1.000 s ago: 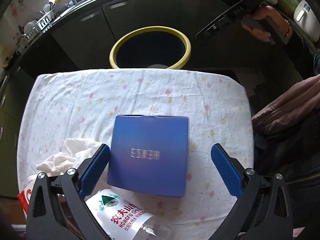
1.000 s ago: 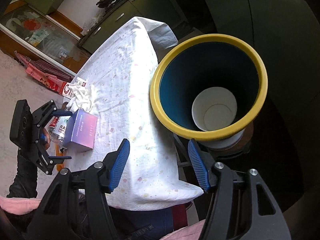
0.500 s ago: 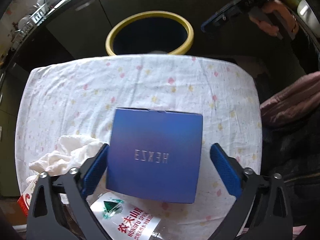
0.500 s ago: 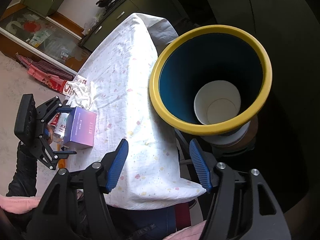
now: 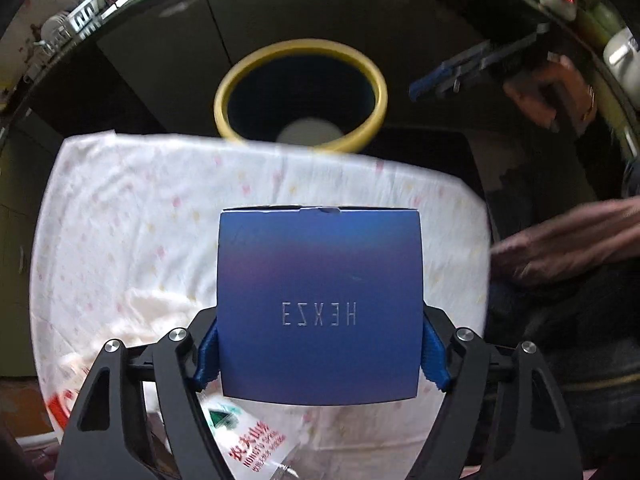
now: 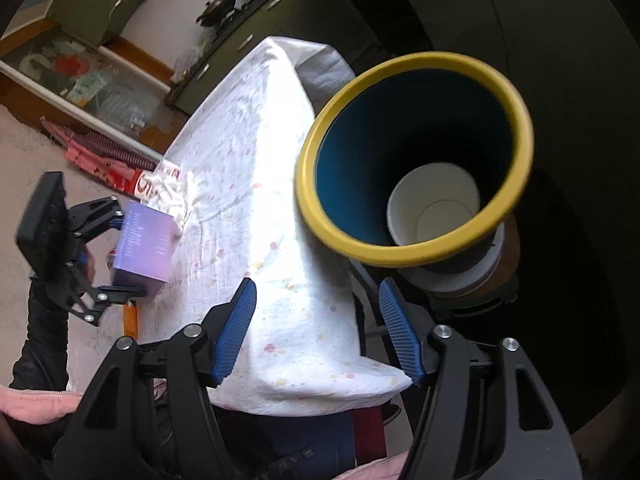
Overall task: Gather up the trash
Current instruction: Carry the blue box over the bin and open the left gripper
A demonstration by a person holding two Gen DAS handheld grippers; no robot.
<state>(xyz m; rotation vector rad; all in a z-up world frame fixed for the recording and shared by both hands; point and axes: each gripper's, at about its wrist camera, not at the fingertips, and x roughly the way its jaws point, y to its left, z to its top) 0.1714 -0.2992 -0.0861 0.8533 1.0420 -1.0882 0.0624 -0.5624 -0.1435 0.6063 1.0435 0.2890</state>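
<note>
My left gripper (image 5: 320, 354) is shut on a blue box (image 5: 320, 304) marked HEXZE and holds it just above the cloth-covered table (image 5: 160, 208). The box also shows in the right wrist view (image 6: 146, 246), between the left gripper's fingers. A yellow-rimmed bin (image 5: 300, 96) stands beyond the table's far edge; in the right wrist view the bin (image 6: 412, 152) holds a white paper cup (image 6: 434, 210). My right gripper (image 6: 318, 328) is open and empty, above the table's corner beside the bin.
A crumpled white tissue (image 5: 140, 312), a clear water bottle (image 5: 244, 436) and a red-and-white packet (image 5: 60, 408) lie on the table near the left gripper. Dark cabinets (image 5: 280, 12) stand behind the bin. The right gripper (image 5: 460, 68) shows at upper right in the left wrist view.
My left gripper has moved forward around the blue box, closed on its sides and lifted it slightly. The right gripper has shifted a little near the bin and stays open.
</note>
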